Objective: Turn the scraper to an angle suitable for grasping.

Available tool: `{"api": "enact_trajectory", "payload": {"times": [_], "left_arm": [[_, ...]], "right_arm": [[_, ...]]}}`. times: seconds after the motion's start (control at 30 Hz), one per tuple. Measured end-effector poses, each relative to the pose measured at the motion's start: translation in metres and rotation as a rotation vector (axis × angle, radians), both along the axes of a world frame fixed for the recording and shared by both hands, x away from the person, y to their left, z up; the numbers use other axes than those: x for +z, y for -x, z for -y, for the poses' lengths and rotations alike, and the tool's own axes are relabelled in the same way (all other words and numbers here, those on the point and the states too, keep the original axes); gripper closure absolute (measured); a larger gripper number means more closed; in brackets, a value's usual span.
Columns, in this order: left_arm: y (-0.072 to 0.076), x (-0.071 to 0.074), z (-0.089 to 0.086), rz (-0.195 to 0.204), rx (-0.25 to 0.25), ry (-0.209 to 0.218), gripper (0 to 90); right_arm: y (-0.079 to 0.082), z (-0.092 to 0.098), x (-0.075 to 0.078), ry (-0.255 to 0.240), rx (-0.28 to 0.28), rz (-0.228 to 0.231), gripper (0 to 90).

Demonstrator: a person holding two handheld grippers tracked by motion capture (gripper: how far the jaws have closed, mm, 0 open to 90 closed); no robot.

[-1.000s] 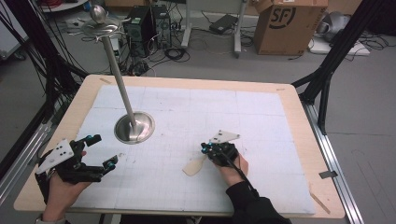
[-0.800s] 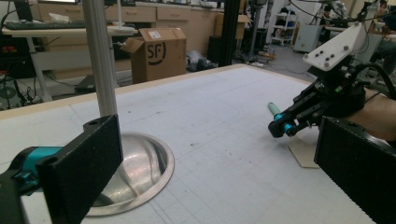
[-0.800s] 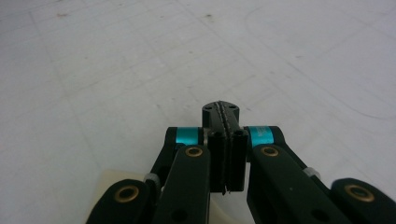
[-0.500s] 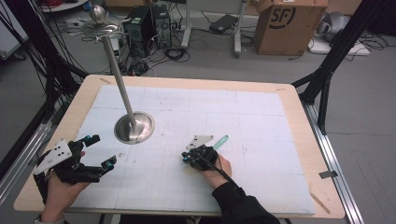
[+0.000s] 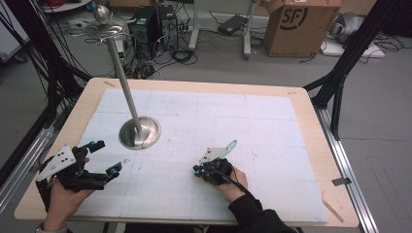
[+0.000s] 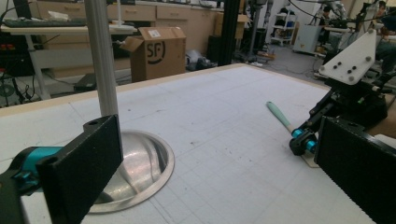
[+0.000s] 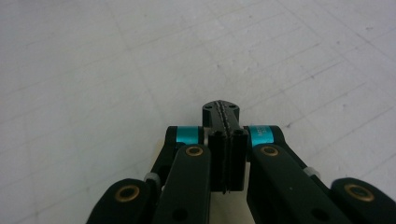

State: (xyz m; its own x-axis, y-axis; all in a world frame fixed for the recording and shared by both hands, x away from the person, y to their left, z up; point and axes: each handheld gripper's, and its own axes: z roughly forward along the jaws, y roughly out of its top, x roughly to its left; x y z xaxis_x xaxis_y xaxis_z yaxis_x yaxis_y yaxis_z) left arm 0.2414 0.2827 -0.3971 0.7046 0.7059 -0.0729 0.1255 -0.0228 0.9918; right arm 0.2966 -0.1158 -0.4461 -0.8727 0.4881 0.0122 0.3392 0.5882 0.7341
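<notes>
1. My right tongs (image 5: 198, 171) are low over the white gridded tabletop (image 5: 272, 131), near its front edge, a bit right of the middle. In the right gripper view the two black jaws are pressed together, w/ nothing visible between the pads.
2. A slim tool w/ a mint-green handle and a pale flat end (image 6: 279, 116) lies on the tabletop just under the right tongs. In the high view the green handle tip sticks out behind the grey plate, pointing away from me and to the right. The pale end is partly hidden below the tongs body; if it touches them I cannot tell.
3. My left tongs (image 5: 106, 156) are at the front left corner of the tabletop, jaws wide apart, holding nothing.
4. A shiny metal stand w/ a round dished base and a tall thin pole (image 5: 140, 132) is between the left tongs and the middle of the tabletop, near the left tongs, well apart from the right ones.
</notes>
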Motion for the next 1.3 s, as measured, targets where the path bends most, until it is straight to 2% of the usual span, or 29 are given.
{"api": "enact_trajectory", "payload": {"times": [0.23,0.33,0.37,0.5,0.6,0.67,0.7,0.8,0.83,0.9,1.0,1.13,1.17,1.3], "left_arm": [[0.000,-0.001,0.001,-0.004,0.001,0.002,1.7],[0.000,-0.001,0.001,-0.005,-0.002,-0.001,1.7],[0.000,0.000,0.001,-0.005,-0.002,-0.001,1.7],[0.000,0.000,0.002,-0.004,-0.003,-0.004,1.7],[0.000,0.000,0.003,-0.003,-0.003,-0.002,1.7],[0.000,0.001,0.004,-0.001,-0.005,-0.005,1.7],[0.000,0.001,0.004,0.000,-0.005,-0.006,1.7],[-0.001,0.001,0.003,-0.001,-0.001,-0.004,1.7],[-0.001,0.001,0.002,-0.002,0.000,-0.003,1.7],[-0.001,0.001,0.002,-0.002,-0.001,-0.002,1.7],[-0.001,0.001,0.003,-0.002,-0.006,-0.003,1.7],[-0.001,0.001,0.001,-0.001,-0.002,0.000,1.7],[-0.001,0.001,0.000,-0.001,-0.001,0.003,1.7],[-0.002,0.001,0.000,-0.003,0.002,0.002,1.7]], "right_arm": [[0.017,0.025,0.004,0.028,0.041,-0.037,90.0],[0.027,0.041,0.005,0.038,0.056,-0.025,90.0],[0.032,0.047,0.005,0.035,0.049,-0.037,90.0],[0.045,0.068,0.004,0.014,0.034,-0.032,90.0],[0.049,0.071,0.003,0.013,0.029,-0.021,90.0],[0.048,0.071,0.005,0.022,0.036,-0.038,90.0],[0.046,0.071,0.006,0.020,0.037,-0.012,90.0],[0.039,0.080,0.013,-0.031,-0.046,0.055,90.0],[0.032,0.087,0.016,-0.038,-0.107,0.093,90.0],[0.017,0.098,0.016,-0.023,-0.215,0.123,90.0],[-0.010,0.111,0.007,-0.046,-0.337,0.058,90.0],[-0.031,0.112,-0.004,-0.030,-0.391,0.042,90.0],[-0.033,0.112,-0.004,-0.041,-0.401,0.035,90.0],[-0.037,0.108,-0.004,-0.033,-0.383,0.033,90.0]]}}
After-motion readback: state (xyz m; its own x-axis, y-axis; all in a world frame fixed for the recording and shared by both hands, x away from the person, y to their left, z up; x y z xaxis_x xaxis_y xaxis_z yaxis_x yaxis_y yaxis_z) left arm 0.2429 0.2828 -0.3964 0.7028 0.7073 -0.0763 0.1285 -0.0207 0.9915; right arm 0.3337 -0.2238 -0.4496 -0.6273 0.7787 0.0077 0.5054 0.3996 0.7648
